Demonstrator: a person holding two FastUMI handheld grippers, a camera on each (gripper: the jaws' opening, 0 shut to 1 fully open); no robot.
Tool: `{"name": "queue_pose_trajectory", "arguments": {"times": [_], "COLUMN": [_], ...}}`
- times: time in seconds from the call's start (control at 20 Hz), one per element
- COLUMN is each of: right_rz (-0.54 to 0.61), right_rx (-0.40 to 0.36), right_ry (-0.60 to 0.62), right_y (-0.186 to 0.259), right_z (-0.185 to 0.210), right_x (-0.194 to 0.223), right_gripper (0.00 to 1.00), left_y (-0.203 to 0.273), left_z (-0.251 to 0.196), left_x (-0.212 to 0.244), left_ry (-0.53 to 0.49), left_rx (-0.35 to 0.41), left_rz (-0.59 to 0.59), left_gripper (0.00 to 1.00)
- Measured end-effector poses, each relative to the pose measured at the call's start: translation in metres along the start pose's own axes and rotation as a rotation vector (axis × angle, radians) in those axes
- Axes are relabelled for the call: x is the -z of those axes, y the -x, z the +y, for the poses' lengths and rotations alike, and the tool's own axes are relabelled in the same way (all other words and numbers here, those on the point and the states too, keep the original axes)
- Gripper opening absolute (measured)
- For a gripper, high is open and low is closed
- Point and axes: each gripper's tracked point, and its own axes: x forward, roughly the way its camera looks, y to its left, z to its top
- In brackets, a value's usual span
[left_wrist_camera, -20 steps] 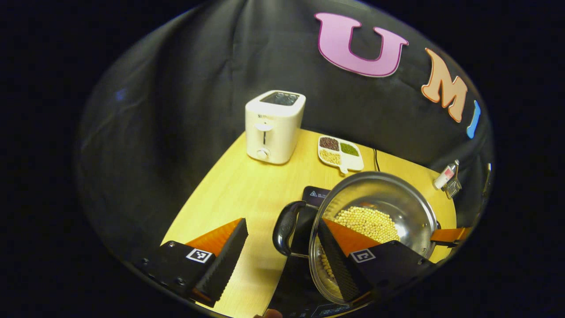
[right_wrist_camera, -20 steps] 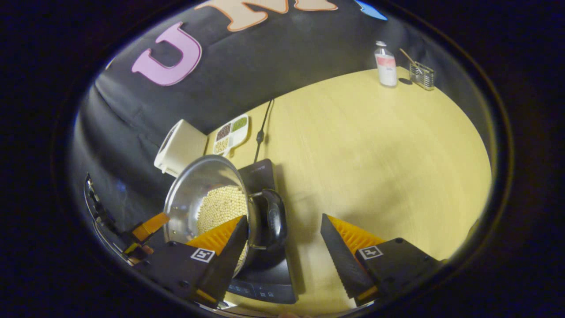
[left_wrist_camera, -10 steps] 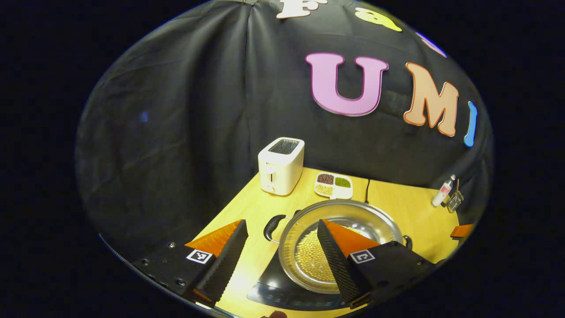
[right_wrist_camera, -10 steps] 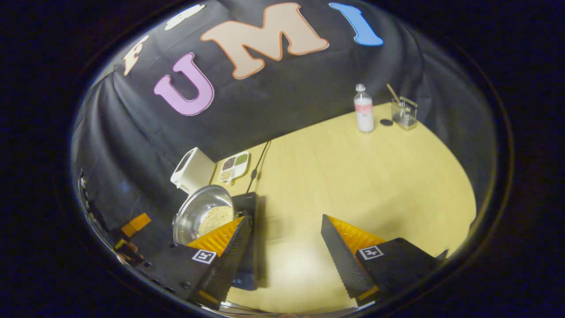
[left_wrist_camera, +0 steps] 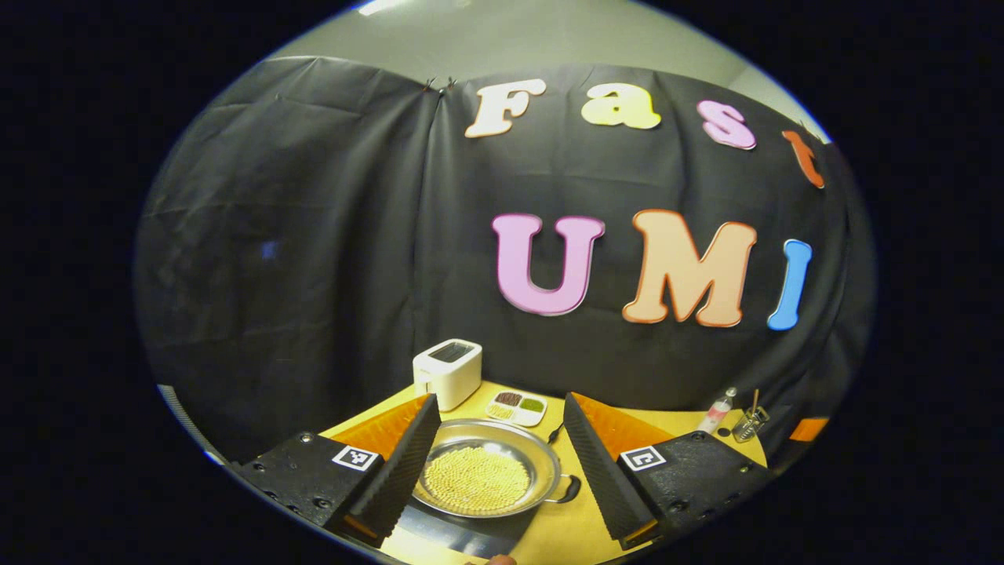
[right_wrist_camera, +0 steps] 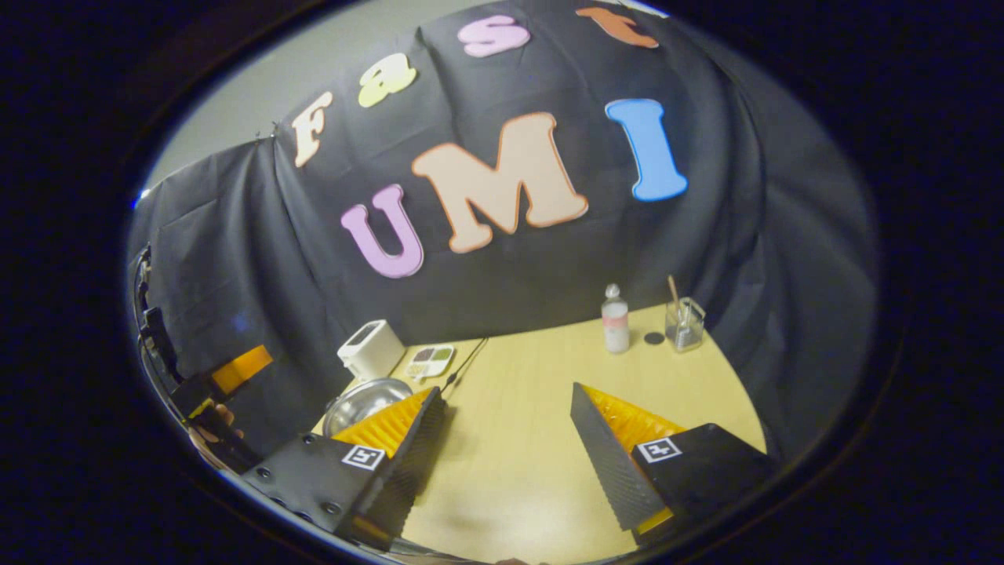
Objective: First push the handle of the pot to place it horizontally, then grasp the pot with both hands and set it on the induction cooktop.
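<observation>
Pot [left_wrist_camera: 486, 477] sits on induction cooktop [left_wrist_camera: 463, 535], centre of desk [right_wrist_camera: 541, 408]. Left hand-held gripper [left_wrist_camera: 496, 459] spread wide, empty; right hand-held gripper [right_wrist_camera: 506, 447] same. My read: steel, bean-loaded, heavy, slick; I'd grip side handles [left_wrist_camera: 570, 488].

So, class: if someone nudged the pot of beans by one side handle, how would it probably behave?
The pot looks like rigid steel and wide, so it is unlikely to tip. On the smooth cooktop it may slide or turn. The loose beans would probably shift.
</observation>
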Motion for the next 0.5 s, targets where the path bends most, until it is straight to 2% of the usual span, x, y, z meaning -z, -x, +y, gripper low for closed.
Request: {"name": "queue_pose_trajectory", "arguments": {"times": [0.05,0.15,0.3,0.35,0.5], "right_rz": [-0.036,-0.101,-0.176,-0.197,-0.272], "right_rx": [0.001,-0.005,0.019,0.033,0.044], "right_ry": [0.009,0.025,0.087,0.110,0.135], "right_y": [0.009,0.025,0.046,0.054,0.079], "right_z": [-0.002,0.000,-0.003,-0.004,-0.002], "right_x": [-0.014,-0.034,-0.053,-0.059,-0.078], "right_gripper": [0.92,0.92,0.91,0.91,0.92], "left_y": [0.009,0.023,0.038,0.041,0.047], "left_z": [-0.007,-0.018,-0.035,-0.037,-0.037], "left_x": [-0.011,-0.024,-0.030,-0.034,-0.039], "left_ry": [-0.021,-0.052,-0.061,-0.065,-0.083], "left_rx": [0.001,-0.003,0.041,0.050,0.053], "left_rz": [-0.034,-0.082,-0.121,-0.136,-0.153], "left_gripper": [0.99,0.93,0.96,0.94,0.96]}}
